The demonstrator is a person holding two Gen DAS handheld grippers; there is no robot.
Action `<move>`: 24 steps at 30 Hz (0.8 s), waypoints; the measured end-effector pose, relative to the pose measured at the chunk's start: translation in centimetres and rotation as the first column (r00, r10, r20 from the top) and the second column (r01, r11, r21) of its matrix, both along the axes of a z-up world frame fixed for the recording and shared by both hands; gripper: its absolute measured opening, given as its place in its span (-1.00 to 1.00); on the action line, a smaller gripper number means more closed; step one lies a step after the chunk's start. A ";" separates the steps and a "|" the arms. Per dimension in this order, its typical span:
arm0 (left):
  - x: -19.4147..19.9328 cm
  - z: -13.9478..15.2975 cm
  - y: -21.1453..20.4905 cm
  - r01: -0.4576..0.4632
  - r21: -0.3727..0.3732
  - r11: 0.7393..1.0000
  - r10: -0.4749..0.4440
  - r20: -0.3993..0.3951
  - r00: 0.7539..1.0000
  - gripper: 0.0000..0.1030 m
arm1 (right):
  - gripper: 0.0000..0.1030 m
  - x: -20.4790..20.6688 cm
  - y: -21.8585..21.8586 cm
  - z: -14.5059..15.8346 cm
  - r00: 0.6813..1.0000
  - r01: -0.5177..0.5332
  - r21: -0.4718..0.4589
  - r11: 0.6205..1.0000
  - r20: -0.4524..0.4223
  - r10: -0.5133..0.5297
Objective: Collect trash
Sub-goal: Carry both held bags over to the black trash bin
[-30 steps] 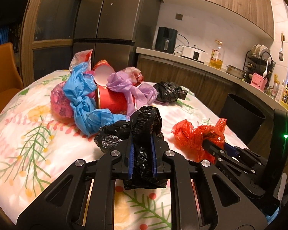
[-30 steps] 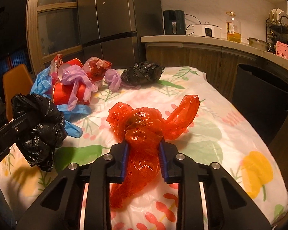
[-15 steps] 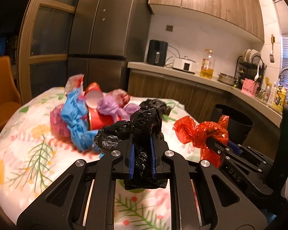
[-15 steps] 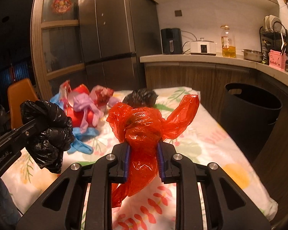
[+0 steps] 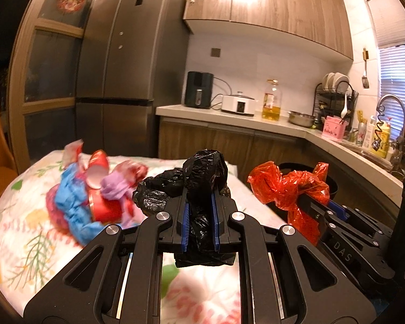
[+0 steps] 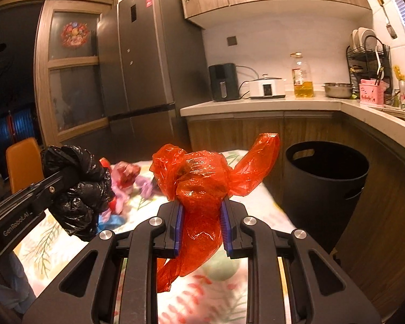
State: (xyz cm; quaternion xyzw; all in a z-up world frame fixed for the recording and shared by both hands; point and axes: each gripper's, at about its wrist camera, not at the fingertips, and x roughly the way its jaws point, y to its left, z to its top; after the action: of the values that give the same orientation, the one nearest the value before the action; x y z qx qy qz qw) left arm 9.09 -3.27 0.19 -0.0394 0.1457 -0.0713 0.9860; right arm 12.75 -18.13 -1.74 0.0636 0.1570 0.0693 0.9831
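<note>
My left gripper (image 5: 199, 198) is shut on a crumpled black plastic bag (image 5: 202, 172), held in the air above the floral tablecloth (image 5: 24, 232). To its right, my right gripper (image 6: 201, 205) is shut on a knotted red plastic bag (image 6: 202, 178), also clear of the table. Each gripper shows in the other's view: the red bag (image 5: 286, 186) at the right, the black bag (image 6: 75, 189) at the left. A black trash bin (image 6: 324, 178) stands on the floor past the table's right end, its mouth open.
A heap of trash lies on the table's far left: a blue bag (image 5: 70, 205), a red cup (image 5: 102, 208), a purple bag (image 5: 116, 189). Behind are a fridge (image 5: 132, 81), a counter (image 5: 229, 113) with appliances, and an orange chair (image 6: 23, 162) at the left.
Both grippers have risen with their bags, which now hang well above the table. The view has tilted up, so the trash heap sits lower and the bin shows more fully.
</note>
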 end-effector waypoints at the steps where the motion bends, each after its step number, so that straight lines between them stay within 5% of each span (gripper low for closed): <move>1: 0.5 0.2 -0.6 0.011 0.002 1.000 -0.011 0.003 1.000 -0.76 | -0.54 0.2 -0.3 0.2 1.000 0.008 0.001 1.000 0.003 -0.008; 11: 5.3 2.7 -6.9 0.127 0.030 0.991 -0.129 0.051 0.990 -0.76 | -0.54 2.5 -6.7 2.0 0.983 0.172 0.006 0.985 0.067 -0.172; 24: 13.0 3.1 -16.4 0.307 0.020 0.951 -0.308 0.081 0.948 -0.76 | -0.54 7.2 -15.6 3.0 0.933 0.343 0.039 0.939 0.098 -0.345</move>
State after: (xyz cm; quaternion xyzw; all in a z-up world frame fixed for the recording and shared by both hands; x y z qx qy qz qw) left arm 22.06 -19.71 3.28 -0.0096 0.1092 -0.2252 0.9681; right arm 19.92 -33.76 1.28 0.0970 0.0918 -0.0988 0.9861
